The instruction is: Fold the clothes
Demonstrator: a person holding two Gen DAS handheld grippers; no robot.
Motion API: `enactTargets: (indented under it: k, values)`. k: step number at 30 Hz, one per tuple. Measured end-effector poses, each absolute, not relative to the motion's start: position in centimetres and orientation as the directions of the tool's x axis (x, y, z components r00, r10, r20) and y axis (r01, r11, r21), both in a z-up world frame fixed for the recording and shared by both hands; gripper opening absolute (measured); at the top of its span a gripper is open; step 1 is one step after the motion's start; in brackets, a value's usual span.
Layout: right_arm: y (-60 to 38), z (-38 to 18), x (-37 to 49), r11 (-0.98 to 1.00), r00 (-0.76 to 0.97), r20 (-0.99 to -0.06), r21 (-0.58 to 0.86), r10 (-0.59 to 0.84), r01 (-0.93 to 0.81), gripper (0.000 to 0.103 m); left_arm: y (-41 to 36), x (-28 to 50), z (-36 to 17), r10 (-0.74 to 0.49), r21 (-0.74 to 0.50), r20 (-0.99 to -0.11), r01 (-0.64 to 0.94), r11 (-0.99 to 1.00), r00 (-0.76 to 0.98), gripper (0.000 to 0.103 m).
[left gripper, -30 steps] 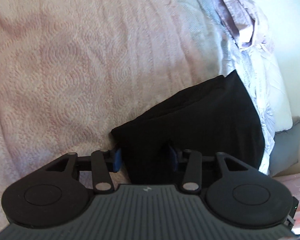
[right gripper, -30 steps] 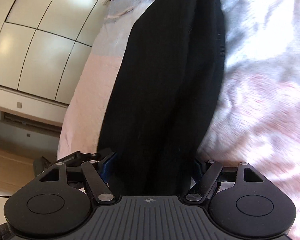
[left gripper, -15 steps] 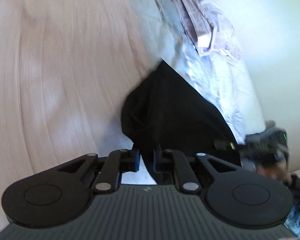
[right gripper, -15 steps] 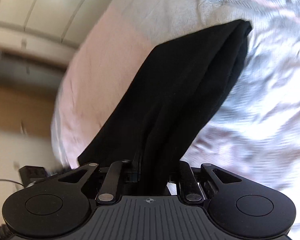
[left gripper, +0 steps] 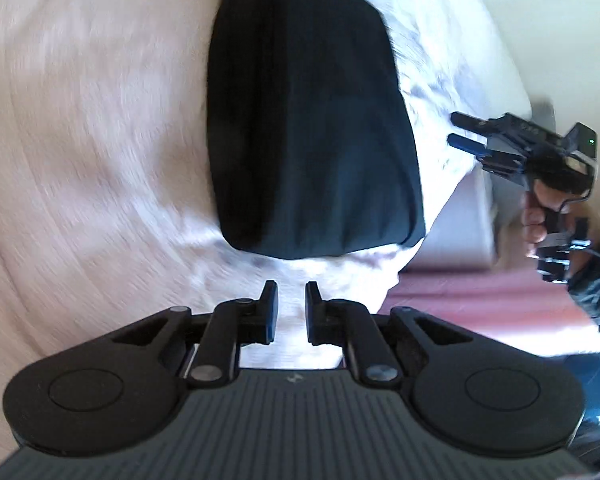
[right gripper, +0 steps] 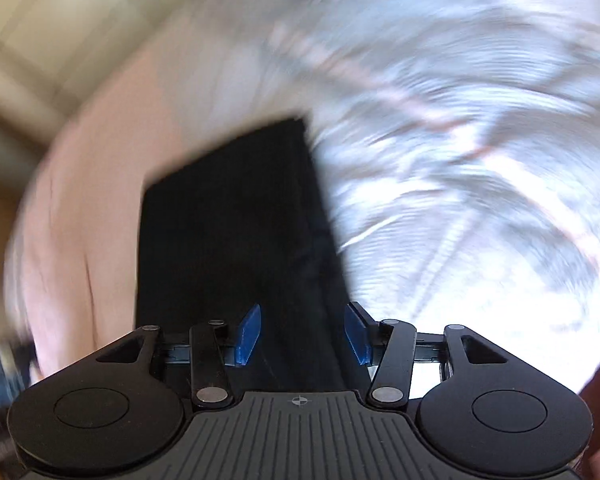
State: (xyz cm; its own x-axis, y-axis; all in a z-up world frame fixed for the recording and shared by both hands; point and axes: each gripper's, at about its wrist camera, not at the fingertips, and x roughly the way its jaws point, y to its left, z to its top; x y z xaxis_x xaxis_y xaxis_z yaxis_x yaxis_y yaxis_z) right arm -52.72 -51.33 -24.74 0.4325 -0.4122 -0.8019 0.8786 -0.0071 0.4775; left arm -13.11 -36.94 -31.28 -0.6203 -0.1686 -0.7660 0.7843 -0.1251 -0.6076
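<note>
A folded black garment (left gripper: 308, 120) lies flat on the bed; it also shows in the right wrist view (right gripper: 236, 232). My left gripper (left gripper: 291, 296) hovers just short of its near edge, empty, with a narrow gap between the jaws. My right gripper (right gripper: 300, 328) is open and empty just above the garment's near end, its blue pads (right gripper: 249, 334) spread apart. The right gripper also shows in the left wrist view (left gripper: 466, 132), held in a hand to the right of the garment.
The bed has a pale pink quilted cover (left gripper: 80, 120) and a crumpled white-grey sheet (right gripper: 460, 184). The bed's edge (left gripper: 476, 200) and a reddish floor (left gripper: 480, 292) lie to the right. Cream cabinet panels (right gripper: 40, 40) stand at the left.
Both grippers have let go of the black garment and drawn back. The garment now lies folded flat on the bed. Both views are motion-blurred.
</note>
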Motion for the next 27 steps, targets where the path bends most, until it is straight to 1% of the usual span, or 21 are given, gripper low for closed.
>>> enactTargets:
  k: [3,4,7,10,13,14,15,16,17,21,23,27]
  values:
    - [-44.3,-25.1,-54.0,-0.16,0.399,-0.722,0.57,-0.565,0.806,0.051,-38.2,-14.0,-29.9,-0.169,-0.551,-0.769,0.773,-0.313,-0.616,0.009]
    - [-42.2,-25.6,-53.9,-0.202,0.389,-0.707,0.596,-0.59,0.777,0.051,-38.6,-14.6,-29.6,-0.167,-0.532,-0.767,0.759,-0.375,-0.62,0.009]
    - [-36.6,-28.1,-53.6,-0.32,0.379,-0.676,0.673,-0.632,0.666,0.051,-40.3,-17.8,-29.7,-0.159,-0.471,-0.757,0.698,-0.54,-0.634,0.009]
    - [-33.0,-31.6,-53.2,-0.384,0.408,-0.628,0.752,-0.663,0.535,0.051,-41.7,-20.7,-31.6,-0.14,-0.422,-0.764,0.652,-0.63,-0.63,0.009]
    - [-33.0,-34.7,-51.8,-0.348,0.453,-0.547,0.822,-0.704,0.451,0.051,-42.8,-21.0,-35.0,-0.097,-0.388,-0.823,0.679,-0.623,-0.559,0.007]
    - [-33.5,-35.4,-52.4,-0.36,0.436,-0.541,0.827,-0.719,0.432,0.051,-43.0,-20.5,-35.8,-0.085,-0.395,-0.831,0.689,-0.608,-0.551,0.003]
    - [-34.0,-36.0,-53.2,-0.374,0.416,-0.538,0.83,-0.733,0.414,0.044,-43.1,-20.0,-36.3,-0.073,-0.411,-0.83,0.696,-0.589,-0.552,0.003]
    - [-34.5,-36.5,-53.9,-0.388,0.395,-0.535,0.833,-0.747,0.396,0.033,-43.1,-19.5,-36.6,-0.059,-0.435,-0.824,0.697,-0.57,-0.563,0.003]
    - [-34.8,-36.6,-56.0,-0.398,0.364,-0.527,0.838,-0.768,0.374,0.032,-43.0,-19.2,-36.7,-0.053,-0.443,-0.823,0.696,-0.565,-0.566,0.003]
    - [-36.0,-36.0,-60.1,-0.36,0.379,-0.523,0.832,-0.763,0.423,0.028,-42.3,-19.5,-36.3,-0.054,-0.409,-0.842,0.701,-0.584,-0.537,0.003]
    - [-35.1,-35.4,-60.7,-0.382,0.335,-0.525,0.829,-0.782,0.408,0.028,-42.2,-19.6,-36.5,-0.052,-0.404,-0.852,0.716,-0.57,-0.522,0.003]
    - [-31.9,-34.2,-63.6,-0.491,0.13,-0.563,0.794,-0.816,0.36,0.028,-42.6,-19.7,-36.4,-0.043,-0.406,-0.855,0.721,-0.562,-0.516,0.002]
